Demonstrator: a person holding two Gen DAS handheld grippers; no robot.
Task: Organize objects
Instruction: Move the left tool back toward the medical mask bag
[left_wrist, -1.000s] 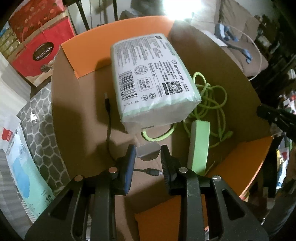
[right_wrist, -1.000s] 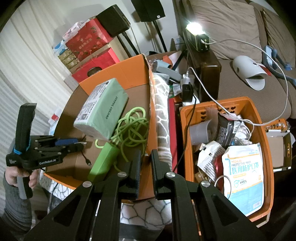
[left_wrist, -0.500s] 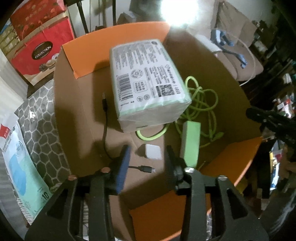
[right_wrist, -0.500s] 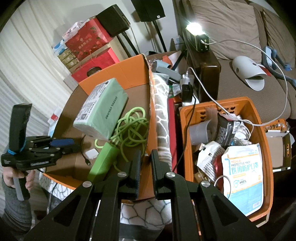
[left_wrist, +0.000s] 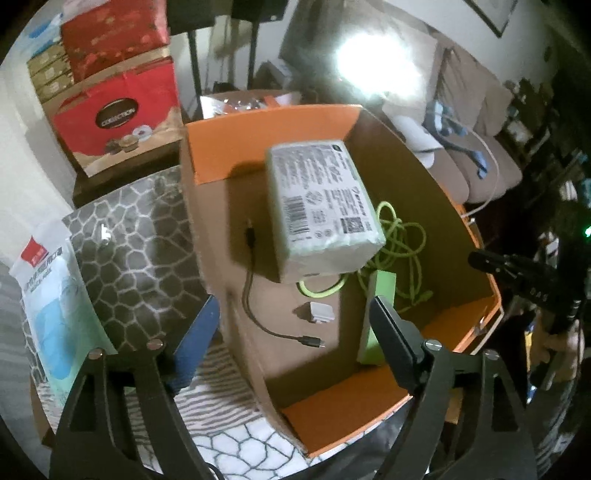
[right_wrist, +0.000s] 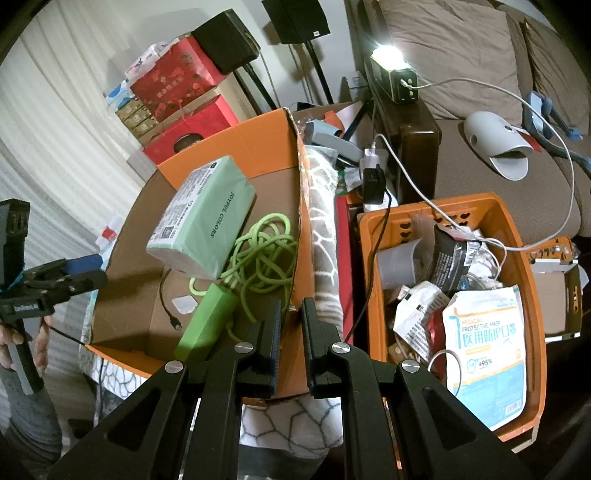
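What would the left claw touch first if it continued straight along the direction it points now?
Probably the bare floor of the cardboard box, close to the small white adapter and the black cable. The left claw is opening with nothing between its jaws. Depth is unclear, so the adapter itself could come first.

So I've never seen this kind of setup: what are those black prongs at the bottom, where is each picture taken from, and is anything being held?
No robot here: a person holds a two-finger gripper in each hand, each with a fisheye camera looking along its fingers. The left gripper is above the cardboard box, its jaws opening with nothing between them. Below lie a small white charger, a black cable, a tissue pack and a green power bank with its cord. The right gripper is shut and empty, beside an orange basket of clutter.
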